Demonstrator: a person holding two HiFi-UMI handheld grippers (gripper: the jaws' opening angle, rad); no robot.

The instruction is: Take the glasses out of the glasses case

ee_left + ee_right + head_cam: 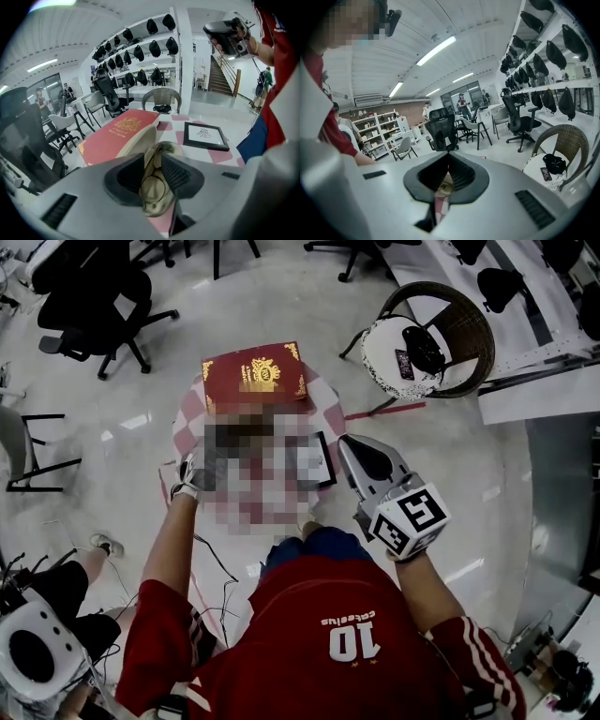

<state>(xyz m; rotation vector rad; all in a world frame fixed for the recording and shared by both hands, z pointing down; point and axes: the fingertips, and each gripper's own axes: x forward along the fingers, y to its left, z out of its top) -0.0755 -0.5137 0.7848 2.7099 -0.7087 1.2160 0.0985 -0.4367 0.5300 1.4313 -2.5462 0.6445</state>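
The jaws of the left gripper (153, 157) stand apart, released and gripping nothing. They point steeply down at the open glasses case (139, 140), whose pale lining fills the gap between them. The thin-rimmed glasses (151, 188) lie inside the case, directly beyond the jaw tips; whether the tips touch them cannot be told. Beyond these jaws and to their left lies a red book (117, 133) with a gold emblem, just beside the case's raised lid. Beyond them to the right lies a black framed picture (205, 136). All of these rest on a worktop (224, 155) covered by a red-and-white checked cloth. The jaws of the right gripper (449, 158) are clenched tip to tip on nothing. They are held up off the worktop, and a sliver of the case and cloth shows below and beyond them.
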